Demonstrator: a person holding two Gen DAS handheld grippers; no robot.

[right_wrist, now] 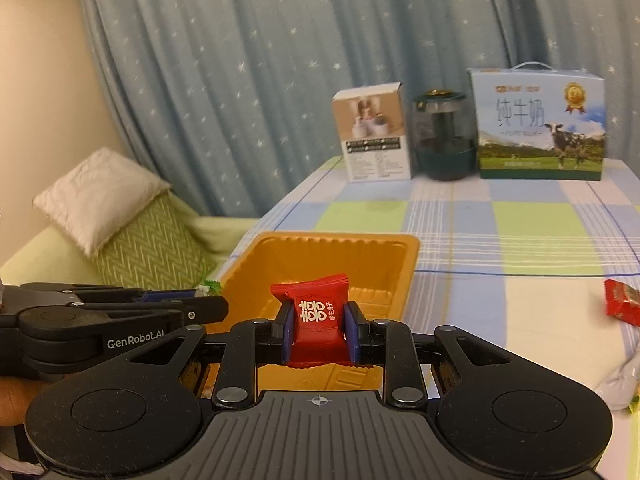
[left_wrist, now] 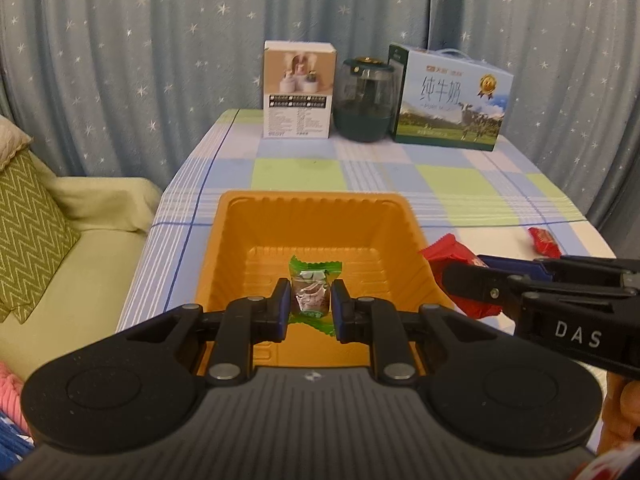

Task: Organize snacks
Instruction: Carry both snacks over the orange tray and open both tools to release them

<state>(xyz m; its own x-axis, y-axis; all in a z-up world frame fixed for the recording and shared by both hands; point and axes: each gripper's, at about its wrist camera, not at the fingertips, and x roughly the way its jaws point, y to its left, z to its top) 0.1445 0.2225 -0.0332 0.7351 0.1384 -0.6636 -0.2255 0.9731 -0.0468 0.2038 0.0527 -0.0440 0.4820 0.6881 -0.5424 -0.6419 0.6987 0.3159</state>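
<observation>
The worktop [right_wrist: 520,240] under its checked cloth carries an orange tray [left_wrist: 312,204] that looks empty on what shows of its floor. The left gripper [left_wrist: 310,307] has its fingers clenched on a green-wrapped candy [left_wrist: 312,280], held above the tray. The right gripper [right_wrist: 319,330] grips a red candy [right_wrist: 316,316] over the tray's near edge. Right of those fingers, another red candy [right_wrist: 622,300] lies loose. Judging by this, sorting has barely begun.

Left gripper [left_wrist: 310,307] matte black, blue finger pads [left_wrist: 285,300], silver pivot screws, ribbed grey housing, right gripper [right_wrist: 316,330] alike, white "GenRobot.AI" and "DAS" lettering
</observation>
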